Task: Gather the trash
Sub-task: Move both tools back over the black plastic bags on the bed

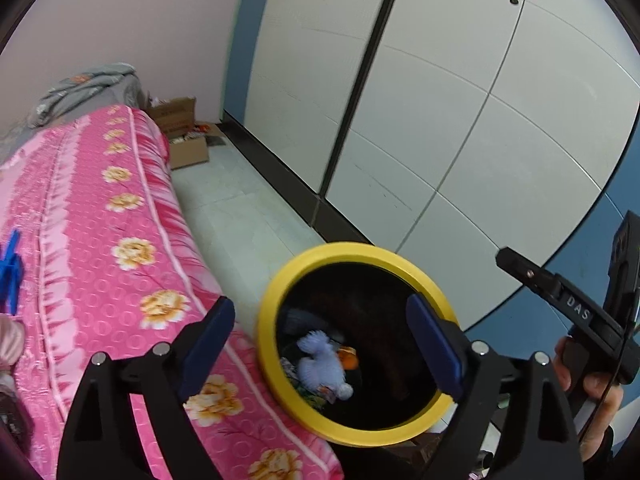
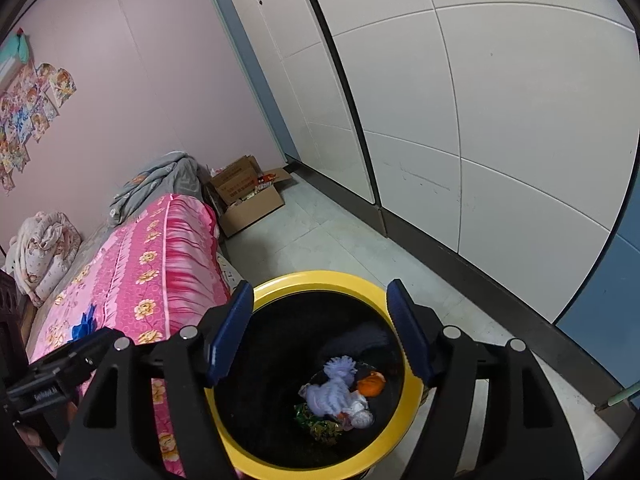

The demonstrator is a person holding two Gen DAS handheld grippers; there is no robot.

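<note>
Trash lies at the bottom of a round bin with a yellow rim [image 2: 280,280] and a black inside, standing on the pale floor [image 2: 340,240] just beside a bed under a pink flowered cover [image 2: 168,248]. In the bin sit a pale lilac fluffy wad [image 2: 336,394], an orange piece [image 2: 370,386] touching its right side, and a crumpled green wrapper [image 2: 316,426] below it. The right gripper [image 2: 320,334] hangs over the bin's mouth with its blue pads apart and nothing between them. The left gripper [image 1: 320,344] also points down at the bin, its blue pads spread wide and empty; in its view the same lilac wad [image 1: 322,364] and orange piece [image 1: 347,358] show deep inside. At the right edge of the left view a hand [image 1: 592,396] grips the black handle of the other tool. An open cardboard box [image 2: 250,200] stands on the floor at the far end of the bed, near the white wardrobe doors [image 2: 500,140]. A grey blanket [image 2: 160,184] is bunched on the bed by the pink wall.
</note>
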